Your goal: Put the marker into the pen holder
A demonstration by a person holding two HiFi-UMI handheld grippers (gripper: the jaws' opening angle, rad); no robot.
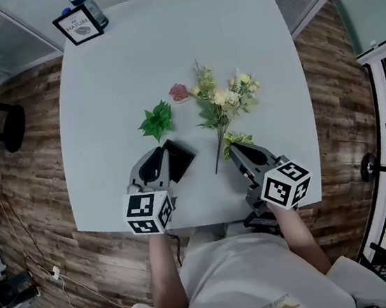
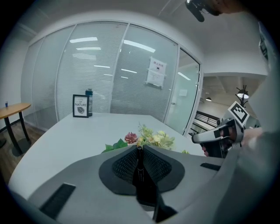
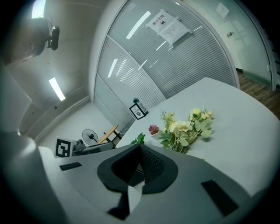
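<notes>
Left tool (image 1: 164,150) clenched on thin black object (image 2: 139,168); right tool (image 1: 236,149) clenched, empty. Both at near counter (image 1: 100,91) edge; flower bunch (image 1: 222,104) farther, mid-counter.

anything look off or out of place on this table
The bunch of yellow and white flowers lies flat on the pale grey table, with a green leaf sprig and a small pink bloom loose beside it. No vase shows, so they look scattered.

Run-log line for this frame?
left gripper: shut on marker | right gripper: shut, empty | pen holder: on table beside left gripper | marker not inserted
</notes>
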